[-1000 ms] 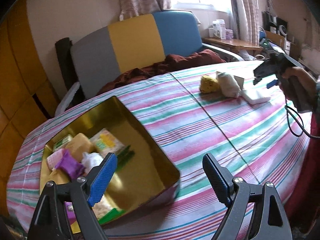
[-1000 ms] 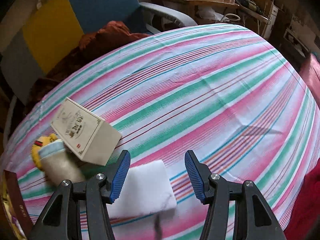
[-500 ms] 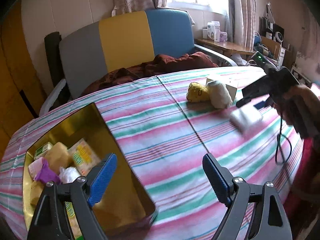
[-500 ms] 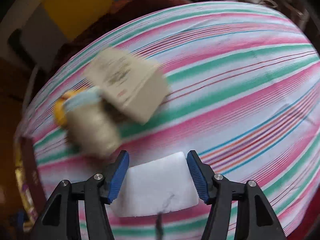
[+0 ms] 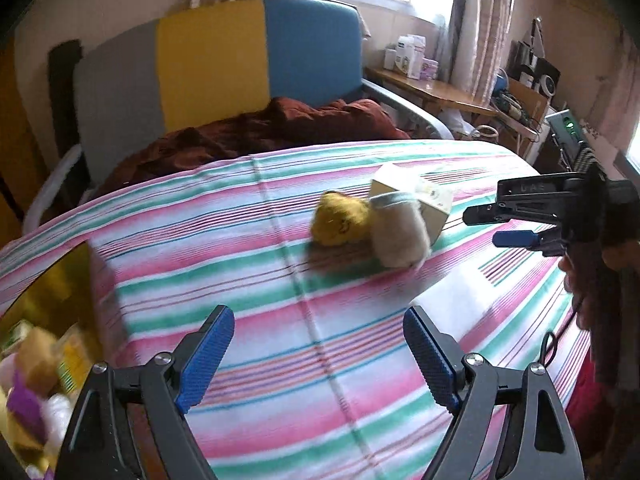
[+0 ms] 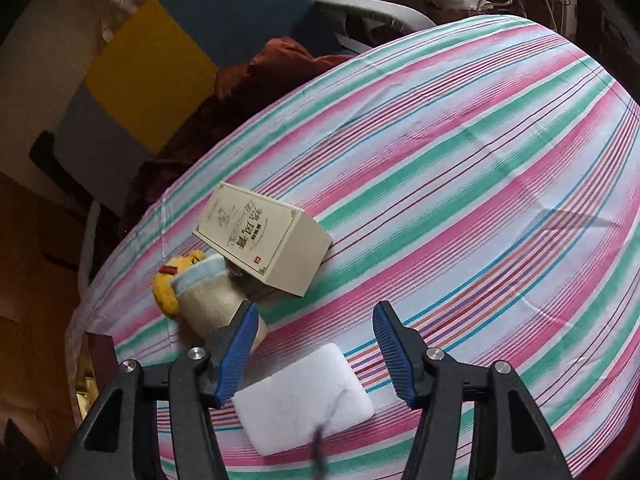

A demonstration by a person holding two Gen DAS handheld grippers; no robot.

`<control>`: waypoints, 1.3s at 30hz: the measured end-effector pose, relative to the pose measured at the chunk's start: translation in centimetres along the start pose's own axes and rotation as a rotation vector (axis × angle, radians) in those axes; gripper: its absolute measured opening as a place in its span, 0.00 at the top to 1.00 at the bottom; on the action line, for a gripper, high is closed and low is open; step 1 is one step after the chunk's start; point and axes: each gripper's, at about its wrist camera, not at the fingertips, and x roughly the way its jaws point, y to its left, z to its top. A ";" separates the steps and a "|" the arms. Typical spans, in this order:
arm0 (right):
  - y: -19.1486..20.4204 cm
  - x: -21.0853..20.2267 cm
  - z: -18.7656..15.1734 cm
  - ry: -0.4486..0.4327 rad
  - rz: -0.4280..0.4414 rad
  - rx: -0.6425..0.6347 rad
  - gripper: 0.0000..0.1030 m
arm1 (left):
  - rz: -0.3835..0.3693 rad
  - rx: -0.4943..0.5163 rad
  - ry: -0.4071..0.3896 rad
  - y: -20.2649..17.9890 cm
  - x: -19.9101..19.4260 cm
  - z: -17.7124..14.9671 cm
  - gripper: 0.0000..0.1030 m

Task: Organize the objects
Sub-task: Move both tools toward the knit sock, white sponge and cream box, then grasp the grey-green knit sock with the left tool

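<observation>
The cream box point(image 6: 262, 242) bears unreadable print; just beside it, the right gripper point(image 6: 314, 350) spreads wide above the white pad point(image 6: 304, 394), and the left gripper point(image 5: 318, 354) gapes too.

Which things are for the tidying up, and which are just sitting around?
For tidying: white sponge, cream box, yellow toy, beige cup, gold box.

Just around: sofa, brown blanket, side table.
</observation>
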 end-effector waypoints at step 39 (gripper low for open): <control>0.1 3.5 0.1 0.093 -0.057 -0.056 0.41 | -0.124 -0.037 0.101 -0.2 2.7 -4.3 0.47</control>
